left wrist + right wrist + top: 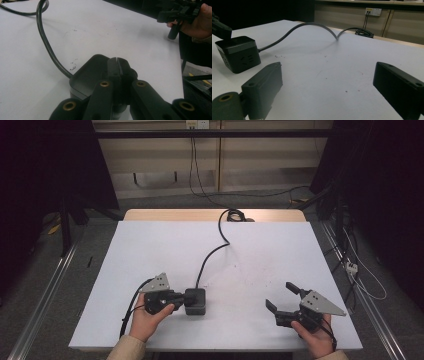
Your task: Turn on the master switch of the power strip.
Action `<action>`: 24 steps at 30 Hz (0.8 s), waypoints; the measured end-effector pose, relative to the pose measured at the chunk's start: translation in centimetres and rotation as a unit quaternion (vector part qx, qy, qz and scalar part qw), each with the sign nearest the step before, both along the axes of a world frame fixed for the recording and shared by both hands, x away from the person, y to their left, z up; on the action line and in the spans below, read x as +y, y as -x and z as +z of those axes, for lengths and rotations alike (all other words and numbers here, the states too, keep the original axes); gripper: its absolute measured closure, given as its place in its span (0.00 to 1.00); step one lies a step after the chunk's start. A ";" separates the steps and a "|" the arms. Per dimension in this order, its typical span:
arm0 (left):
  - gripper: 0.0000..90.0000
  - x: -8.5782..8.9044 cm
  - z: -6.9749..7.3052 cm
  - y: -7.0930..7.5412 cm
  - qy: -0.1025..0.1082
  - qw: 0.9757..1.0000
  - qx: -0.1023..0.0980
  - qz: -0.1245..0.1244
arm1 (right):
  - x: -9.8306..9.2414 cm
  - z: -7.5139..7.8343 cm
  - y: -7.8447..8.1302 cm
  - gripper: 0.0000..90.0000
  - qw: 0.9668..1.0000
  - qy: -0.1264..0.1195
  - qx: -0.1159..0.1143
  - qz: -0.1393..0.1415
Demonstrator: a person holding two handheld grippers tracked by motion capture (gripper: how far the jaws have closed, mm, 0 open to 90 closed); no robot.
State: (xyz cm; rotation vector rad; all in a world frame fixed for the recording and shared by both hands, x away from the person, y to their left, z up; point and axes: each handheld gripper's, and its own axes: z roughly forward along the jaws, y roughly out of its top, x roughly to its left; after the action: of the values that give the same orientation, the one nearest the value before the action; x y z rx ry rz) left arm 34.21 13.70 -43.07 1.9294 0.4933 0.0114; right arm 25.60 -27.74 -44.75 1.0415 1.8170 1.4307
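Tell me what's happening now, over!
Left gripper shut, pressed on the black socket cube. Right gripper open, empty. Cube's cord trails across the table.

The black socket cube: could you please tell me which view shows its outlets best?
The right gripper view: the socket cube stands unobstructed there, outlets facing the camera. The high view shows its top beside the left gripper. The left gripper view shows its top behind closed jaws.

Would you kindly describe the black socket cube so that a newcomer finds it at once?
On the white table, look near the front edge, left of centre. The socket cube sits against the closed left gripper, the sole boxy thing, with a black cable trailing from it to the far edge.
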 end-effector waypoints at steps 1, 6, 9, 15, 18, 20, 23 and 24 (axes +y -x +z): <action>1.00 0.0 0.0 0.0 -0.002 1.000 -0.001 -0.001 | 0.0 0.0 0.0 0.09 1.000 0.000 0.000 0.000; 1.00 0.0 -0.1 0.0 0.000 1.000 -0.001 -0.002 | 0.0 0.0 0.0 0.09 1.000 0.000 0.000 0.001; 1.00 -0.1 -0.1 0.1 -0.001 1.000 -0.003 -0.002 | 0.0 0.0 0.0 0.09 1.000 0.001 0.000 0.000; 1.00 -0.4 0.0 0.3 -0.008 1.000 -0.008 -0.005 | 0.0 0.0 0.0 0.09 1.000 0.000 -0.001 0.000; 1.00 -0.4 0.0 0.2 -0.010 1.000 -0.008 -0.005 | 0.0 0.0 0.0 0.09 1.000 0.000 -0.001 0.000; 1.00 -0.4 0.0 0.2 -0.008 1.000 -0.006 -0.004 | 0.0 0.0 0.0 0.09 1.000 0.000 -0.001 -0.001; 1.00 -0.4 -0.1 0.2 -0.007 1.000 -0.003 -0.003 | 0.0 0.0 0.0 0.09 1.000 -0.001 -0.001 0.000; 1.00 -0.3 -0.1 0.2 -0.007 1.000 -0.003 -0.004 | 0.0 0.0 0.0 0.09 1.000 -0.001 -0.001 0.000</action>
State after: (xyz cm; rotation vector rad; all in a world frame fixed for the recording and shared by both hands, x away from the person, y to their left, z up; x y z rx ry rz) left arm 33.99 13.35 -43.16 1.9455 0.4826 0.0147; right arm 25.55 -27.75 -44.74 1.0409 1.8147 1.4323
